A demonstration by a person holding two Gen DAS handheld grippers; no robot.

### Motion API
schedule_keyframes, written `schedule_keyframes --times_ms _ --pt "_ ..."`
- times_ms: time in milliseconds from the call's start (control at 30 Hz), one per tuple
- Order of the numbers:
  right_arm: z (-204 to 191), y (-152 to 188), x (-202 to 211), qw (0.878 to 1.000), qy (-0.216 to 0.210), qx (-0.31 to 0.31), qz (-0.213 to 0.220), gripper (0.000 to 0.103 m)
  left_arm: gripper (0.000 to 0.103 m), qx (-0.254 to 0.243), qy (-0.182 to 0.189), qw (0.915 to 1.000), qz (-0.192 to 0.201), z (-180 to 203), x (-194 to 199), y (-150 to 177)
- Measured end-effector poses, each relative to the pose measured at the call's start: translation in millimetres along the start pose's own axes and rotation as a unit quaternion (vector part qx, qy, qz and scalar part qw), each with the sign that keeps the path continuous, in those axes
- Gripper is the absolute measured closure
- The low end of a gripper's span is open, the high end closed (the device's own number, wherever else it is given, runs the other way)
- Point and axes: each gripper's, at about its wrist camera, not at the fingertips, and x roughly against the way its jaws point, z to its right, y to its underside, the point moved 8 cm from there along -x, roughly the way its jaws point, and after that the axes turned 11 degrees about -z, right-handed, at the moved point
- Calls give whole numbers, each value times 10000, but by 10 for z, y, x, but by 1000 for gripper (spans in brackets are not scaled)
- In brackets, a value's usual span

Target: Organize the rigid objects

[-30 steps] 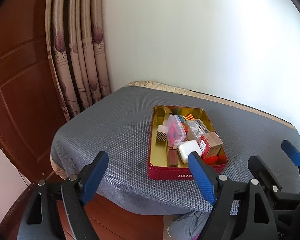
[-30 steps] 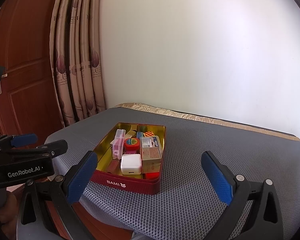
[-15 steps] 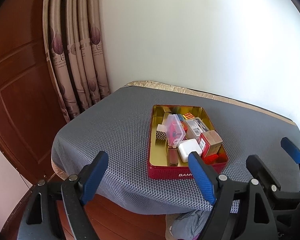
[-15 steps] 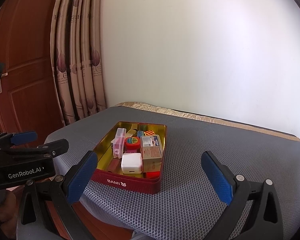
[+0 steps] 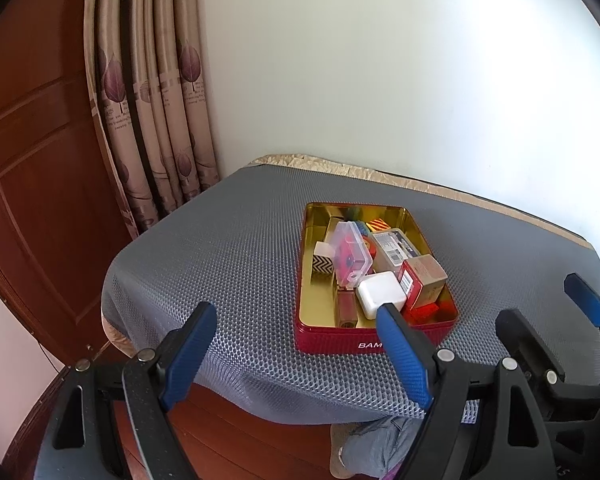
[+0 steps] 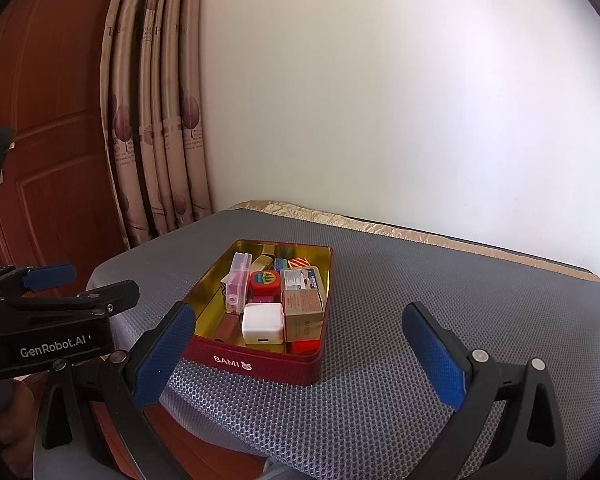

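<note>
The red BAMI tin point(image 6: 256, 362) sits on the grey mesh-covered surface point(image 6: 380, 400), near its front left corner, with the lid off and a gold interior. It is packed with small rigid items: a white charger cube point(image 6: 262, 323), a clear plastic case point(image 6: 238, 282) standing on edge, a brown carton point(image 6: 303, 308), a red round-cornered box point(image 6: 265, 283) and a label-printed box point(image 6: 302, 278).

The left tool point(image 5: 296, 318) and the right tool point(image 6: 298, 322) both hover short of the tin, jaws apart, nothing between them.

Handling judgement: all items appear light and stiff.
- Charger cube: smooth, probably slippery plastic. Grip across two flat opposite faces.
- Clear case: thin-walled and may flex or pop open. Grip across its broad faces with moderate force.
- Carton: cardboard may dent. Grip across the short sides.

The items touch one another, so finger clearance is tight. The charger cube lies on top at the front and looks the most accessible.
</note>
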Motion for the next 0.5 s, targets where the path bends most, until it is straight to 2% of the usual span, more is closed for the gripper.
schedule_keyframes --times_ms 500 --pt "13 23 -6 10000 8 29 -23 0 19 -79 -6 9999 -149 38 -72 26"
